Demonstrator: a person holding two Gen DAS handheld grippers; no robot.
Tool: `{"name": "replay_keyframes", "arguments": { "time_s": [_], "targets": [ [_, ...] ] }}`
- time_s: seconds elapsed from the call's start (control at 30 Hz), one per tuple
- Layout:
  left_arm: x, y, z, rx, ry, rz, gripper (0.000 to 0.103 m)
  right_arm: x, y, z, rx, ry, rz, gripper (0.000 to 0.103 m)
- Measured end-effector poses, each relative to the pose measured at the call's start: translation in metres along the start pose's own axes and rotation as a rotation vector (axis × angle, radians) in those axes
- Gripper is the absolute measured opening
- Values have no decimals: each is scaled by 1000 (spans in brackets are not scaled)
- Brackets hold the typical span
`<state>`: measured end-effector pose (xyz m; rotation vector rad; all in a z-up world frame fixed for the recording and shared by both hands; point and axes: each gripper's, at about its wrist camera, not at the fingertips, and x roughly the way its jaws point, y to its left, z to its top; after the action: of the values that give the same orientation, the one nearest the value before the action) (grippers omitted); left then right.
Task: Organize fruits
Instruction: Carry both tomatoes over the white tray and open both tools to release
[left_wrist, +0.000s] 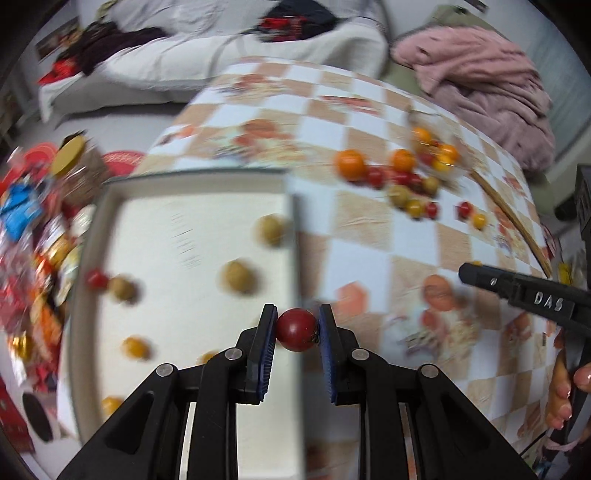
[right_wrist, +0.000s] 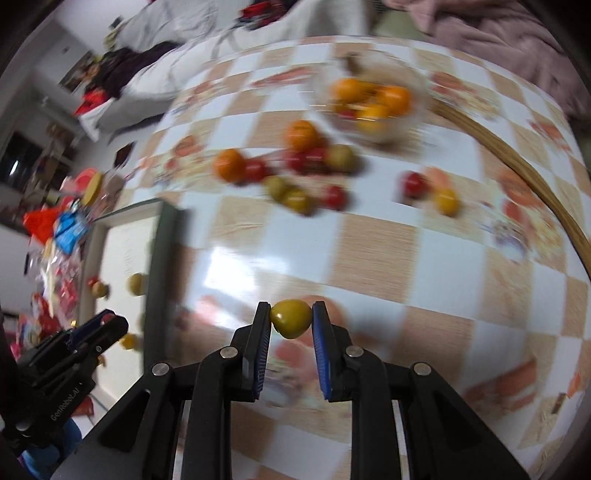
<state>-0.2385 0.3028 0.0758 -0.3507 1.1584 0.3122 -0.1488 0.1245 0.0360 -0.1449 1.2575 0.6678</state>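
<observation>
My left gripper (left_wrist: 297, 317) is shut on a red cherry tomato (left_wrist: 296, 329), held above the right rim of a white tray (left_wrist: 177, 229). The tray holds several small green, yellow and red fruits, such as a green one (left_wrist: 237, 276). My right gripper (right_wrist: 290, 314) is shut on a yellow-green fruit (right_wrist: 290, 317) above the checkered tablecloth (right_wrist: 369, 251). A loose pile of oranges and small tomatoes (left_wrist: 402, 177) lies on the cloth, also seen in the right wrist view (right_wrist: 303, 166). The right gripper shows in the left wrist view (left_wrist: 524, 291), the left in the right wrist view (right_wrist: 66, 365).
A clear bowl of oranges (right_wrist: 373, 103) sits at the far side of the table. A thin wooden hoop (right_wrist: 517, 158) lies at the right. Snack packets (left_wrist: 33, 258) clutter the floor left of the tray. A white sofa (left_wrist: 221, 48) and pink blanket (left_wrist: 480, 70) lie beyond.
</observation>
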Motion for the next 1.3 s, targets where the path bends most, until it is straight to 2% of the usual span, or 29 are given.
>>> {"name": "replay_keyframes", "arguments": {
  "time_s": [0.13,0.3,0.43,0.57,0.8,1.13,1.23,1.3],
  "targets": [
    [-6,39,-21,-69,14,46,24,10,51,2,-93,20,44,24],
    [-6,69,-47,-123,36,91,24,27,106,-1,-200,62,90,24],
    [1,84,-61,-152,57,107,24,50,153,-6,-303,108,119,24],
    [8,94,-71,-183,73,110,24,69,183,-9,-389,142,124,24],
    [15,100,-76,-196,89,117,24,95,217,-8,-515,172,88,25],
    [16,96,-78,-175,88,142,24,114,234,-13,-637,175,7,25],
    [17,94,-78,-160,89,155,25,114,237,-15,-664,178,10,32],
    [17,92,-78,-147,90,163,26,113,239,-15,-667,187,26,43]
  ]
}}
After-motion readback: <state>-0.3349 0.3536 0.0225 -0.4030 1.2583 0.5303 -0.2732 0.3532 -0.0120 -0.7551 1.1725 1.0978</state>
